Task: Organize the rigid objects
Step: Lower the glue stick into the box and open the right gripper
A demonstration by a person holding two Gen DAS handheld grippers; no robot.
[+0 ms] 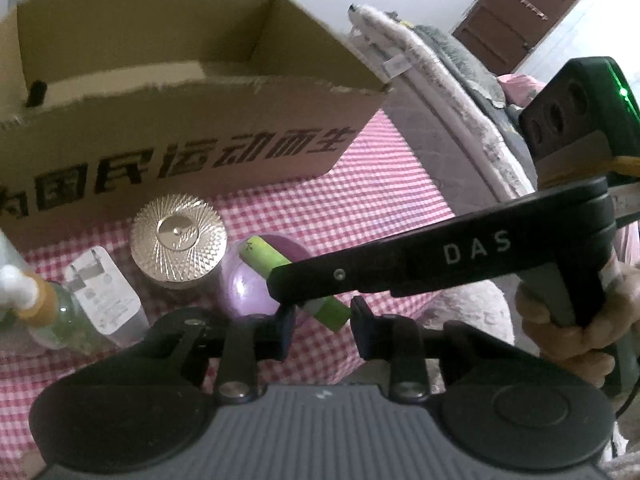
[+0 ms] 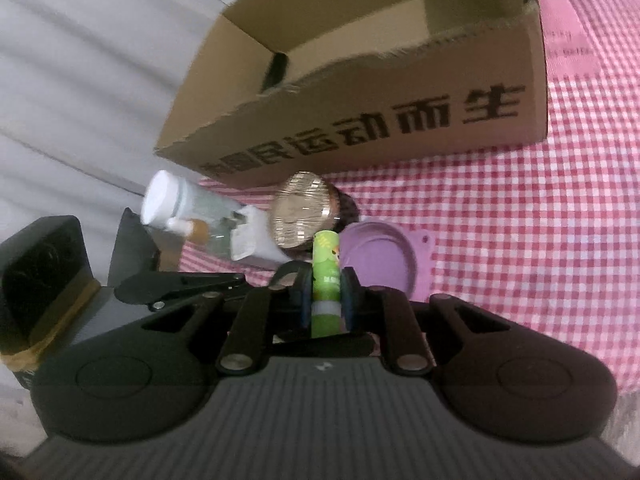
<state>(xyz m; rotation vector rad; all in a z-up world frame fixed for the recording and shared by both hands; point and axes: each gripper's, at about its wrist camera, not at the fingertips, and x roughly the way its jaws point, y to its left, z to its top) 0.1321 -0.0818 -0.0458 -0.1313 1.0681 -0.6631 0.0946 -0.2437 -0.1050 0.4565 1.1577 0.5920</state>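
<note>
**Green tube clamped in right jaws**

Right gripper [image 2: 327,296] jaws grip the green glue-stick tube [image 2: 326,276]. Left gripper [image 1: 322,322] jaws stand slightly apart, nothing pressed between them. Gold-lidded jar [image 1: 179,236] at ten o'clock of the tube; cardboard box [image 1: 192,136] at twelve, on the checked tabletop [image 1: 380,208].

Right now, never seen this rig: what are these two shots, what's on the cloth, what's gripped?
Each picture comes from a fisheye camera on a handheld two-finger gripper, looking along its fingers; a person holds one in each hand. The right gripper is shut on a green tube. In the left view it reaches in from the right with the tube, and the left gripper has that tube's end between its fingers, not clearly pressing. On the pink checked cloth: an open cardboard box, a gold-lidded jar, a purple lid, a white charger and a pump bottle.
</note>
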